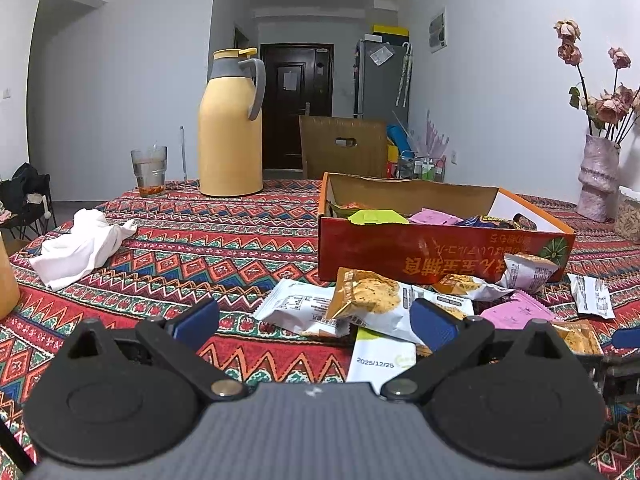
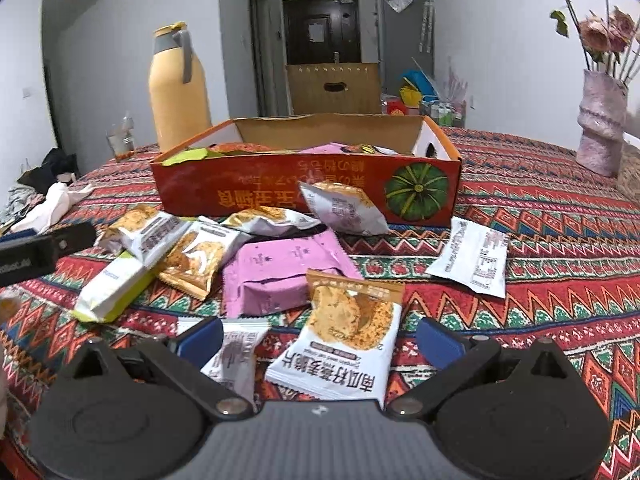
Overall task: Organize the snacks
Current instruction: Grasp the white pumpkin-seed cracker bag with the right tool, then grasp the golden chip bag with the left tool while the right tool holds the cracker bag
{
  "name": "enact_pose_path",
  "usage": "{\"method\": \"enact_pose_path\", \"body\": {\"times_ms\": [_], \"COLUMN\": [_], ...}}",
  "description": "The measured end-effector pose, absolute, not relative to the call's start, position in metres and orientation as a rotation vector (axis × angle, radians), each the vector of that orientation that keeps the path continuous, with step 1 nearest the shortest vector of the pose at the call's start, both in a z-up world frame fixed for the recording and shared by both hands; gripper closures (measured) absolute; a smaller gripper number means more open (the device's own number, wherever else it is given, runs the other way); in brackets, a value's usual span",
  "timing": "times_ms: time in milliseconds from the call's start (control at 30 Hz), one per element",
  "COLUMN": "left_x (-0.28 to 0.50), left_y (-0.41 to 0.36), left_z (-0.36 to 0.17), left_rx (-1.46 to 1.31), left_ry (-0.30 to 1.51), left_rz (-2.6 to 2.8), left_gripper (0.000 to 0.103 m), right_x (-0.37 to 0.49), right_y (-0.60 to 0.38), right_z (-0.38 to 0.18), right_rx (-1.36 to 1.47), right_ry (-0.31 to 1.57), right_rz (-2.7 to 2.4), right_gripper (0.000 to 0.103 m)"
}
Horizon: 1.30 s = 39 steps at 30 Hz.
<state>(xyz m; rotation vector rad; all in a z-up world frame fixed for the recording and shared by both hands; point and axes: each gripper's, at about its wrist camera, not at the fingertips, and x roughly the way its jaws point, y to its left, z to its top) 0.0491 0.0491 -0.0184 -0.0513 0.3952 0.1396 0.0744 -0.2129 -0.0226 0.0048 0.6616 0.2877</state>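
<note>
above the patterned tablecloth [image 1: 192,248], left gripper [image 1: 314,322] spread wide, empty, right gripper [image 2: 320,340] spread wide, empty, over a cracker packet [image 2: 340,340], orange box [image 2: 304,192] beyond

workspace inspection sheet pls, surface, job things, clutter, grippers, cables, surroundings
surface: table under a patterned red tablecloth.
job's things: orange cardboard box, open-topped, some packets already inside; loose snack packets lie in front of it, among them a pink packet, a white packet apart to the right, and a cracker packet nearest the right gripper.
clutter: yellow thermos, glass, crumpled white cloth, pink vase of dried flowers.
grippers: left gripper open, empty; right gripper open, empty.
cables: nothing seen.
surroundings: dark door, grey fridge, white walls.
</note>
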Motion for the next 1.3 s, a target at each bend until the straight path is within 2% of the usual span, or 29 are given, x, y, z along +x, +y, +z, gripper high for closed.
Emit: {"method": "enact_pose_path", "body": {"times_ms": [100,167,300,367,467,933,1300], "left_x": [0.049,0.049,0.049,0.049,0.049,0.057,0.082], "left_y": [0.05,0.051,0.051,0.051,0.051,0.045,0.012], "left_z": [-0.018,-0.018,-0.019,-0.019,-0.019,-0.021,0.005], "left_rx": [-0.056,-0.059,-0.057,-0.058,-0.058,-0.028,0.125], "left_ry": [0.398,0.397,0.4,0.4,0.401,0.464,0.52], "left_rz": [0.142,0.141,0.14,0.14,0.141,0.13,0.065], "left_gripper": [0.0,0.0,0.0,0.0,0.0,0.0,0.0], "right_x": [0.082,0.086,0.089,0.087,0.084,0.088,0.1], "right_y": [-0.218,-0.22,-0.219,-0.217,-0.217,-0.257,-0.271], "right_z": [-0.021,-0.023,-0.031,-0.031,-0.03,-0.015,-0.024], "right_rx": [0.03,0.037,0.016,0.009,-0.001,0.036,0.096], "right_ry": [0.67,0.686,0.715,0.708,0.693,0.557,0.551], "right_rz": [0.25,0.234,0.221,0.23,0.247,0.142,0.15], "right_gripper": [0.014,0.027,0.038,0.05,0.059,0.059,0.059]}}
